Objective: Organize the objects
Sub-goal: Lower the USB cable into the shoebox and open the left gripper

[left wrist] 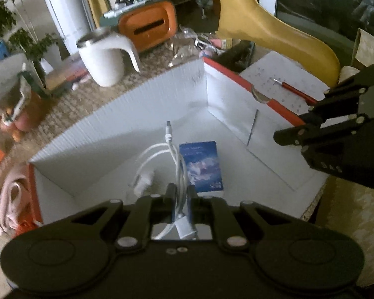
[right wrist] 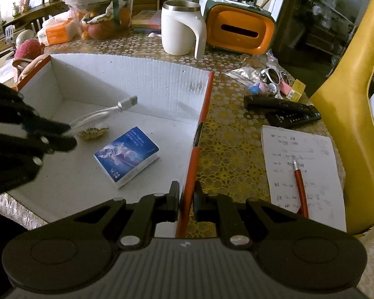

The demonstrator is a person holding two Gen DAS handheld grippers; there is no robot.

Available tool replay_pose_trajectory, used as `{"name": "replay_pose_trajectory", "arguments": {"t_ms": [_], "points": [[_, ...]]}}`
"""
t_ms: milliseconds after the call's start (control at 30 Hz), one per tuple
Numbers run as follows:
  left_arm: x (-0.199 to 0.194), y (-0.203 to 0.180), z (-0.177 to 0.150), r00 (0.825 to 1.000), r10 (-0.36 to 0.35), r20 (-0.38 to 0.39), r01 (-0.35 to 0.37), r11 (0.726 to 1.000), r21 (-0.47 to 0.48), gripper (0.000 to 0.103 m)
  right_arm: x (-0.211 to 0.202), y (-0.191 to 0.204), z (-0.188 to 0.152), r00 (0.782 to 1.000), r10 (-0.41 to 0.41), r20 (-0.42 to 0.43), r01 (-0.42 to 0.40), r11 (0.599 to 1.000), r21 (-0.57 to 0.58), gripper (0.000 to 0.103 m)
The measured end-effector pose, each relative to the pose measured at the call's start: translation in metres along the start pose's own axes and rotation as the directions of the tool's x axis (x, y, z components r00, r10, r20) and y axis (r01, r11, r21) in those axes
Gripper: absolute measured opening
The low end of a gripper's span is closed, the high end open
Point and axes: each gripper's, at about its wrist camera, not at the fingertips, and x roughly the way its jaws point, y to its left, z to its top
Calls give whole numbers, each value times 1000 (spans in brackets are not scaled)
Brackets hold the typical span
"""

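White cardboard box (right wrist: 127, 74), orange-edged, fills frame centre. Blue tissue pack (right wrist: 127, 157) lies on its floor. Left gripper (left wrist: 180, 194), angled steeply down over it, clenches the white USB cable (left wrist: 162, 149); loose coils may snag on release. Right gripper (right wrist: 186, 199), also tilted down, pinches the box's right wall.

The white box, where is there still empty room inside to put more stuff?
Inside the white box, the near floor in front of the blue packet is bare, and so is the strip between the packet and the orange-edged wall. The far left corner is crowded: the white cable, held by the left gripper, hangs over a small wrapper.
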Motion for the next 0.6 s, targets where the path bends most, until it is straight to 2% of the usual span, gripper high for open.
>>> {"name": "replay_pose_trajectory", "arguments": {"t_ms": [333,600], "points": [[22,19,0,993,-86,-87,74,989,-130,6,-1,0,0,1000,4,2,-4,1000,2,11],[20,22,-2,992,-90,-84,77,987,-143,14,-1,1,-1,1000,3,0,-3,1000,2,10]]}}
